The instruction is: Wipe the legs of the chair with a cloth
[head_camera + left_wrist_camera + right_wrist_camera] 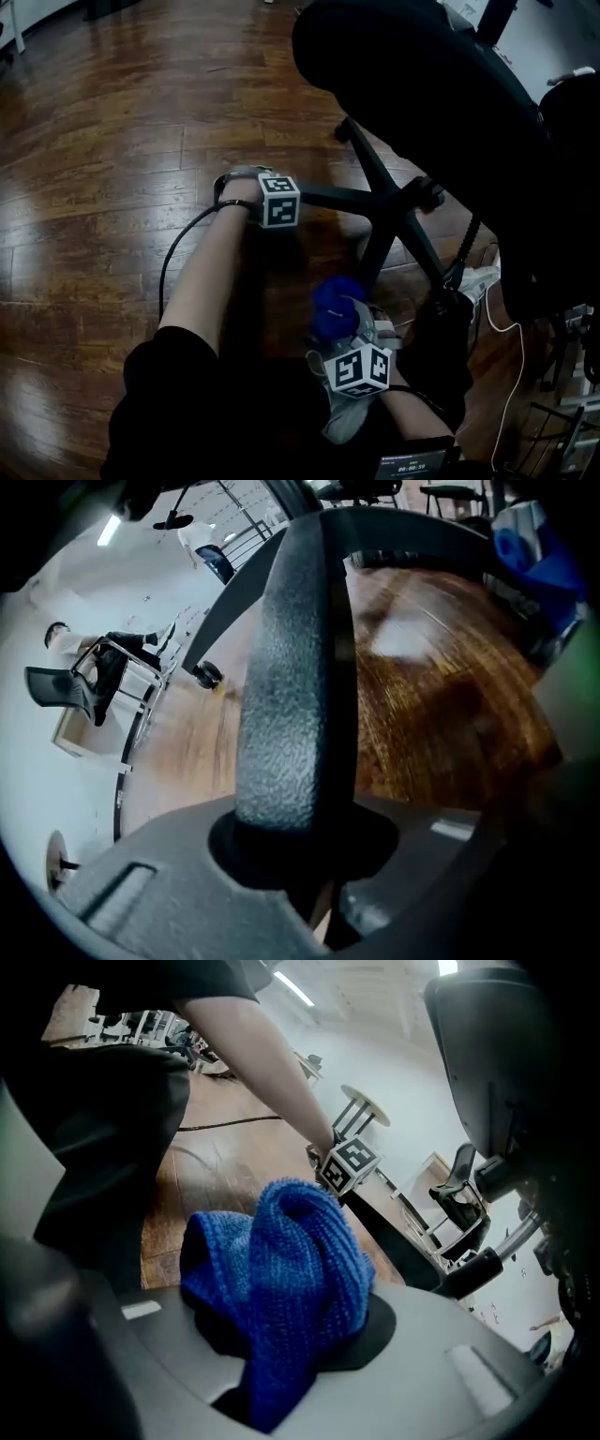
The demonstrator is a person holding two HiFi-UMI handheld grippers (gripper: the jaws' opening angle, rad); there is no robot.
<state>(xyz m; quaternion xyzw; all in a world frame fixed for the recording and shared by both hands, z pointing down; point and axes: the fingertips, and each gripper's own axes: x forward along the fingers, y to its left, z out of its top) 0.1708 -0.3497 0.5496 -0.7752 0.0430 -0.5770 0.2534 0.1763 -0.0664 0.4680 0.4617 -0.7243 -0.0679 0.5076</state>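
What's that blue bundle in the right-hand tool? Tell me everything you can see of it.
It is a blue cloth with a ribbed, knitted-looking weave. It looks soft and is bunched into thick folds rather than spread flat. The right gripper is shut on it: the bulk bulges out in front and a tail hangs down between the jaws. It is held above the wooden floor, close to the black chair base. Whether it touches the base is unclear.
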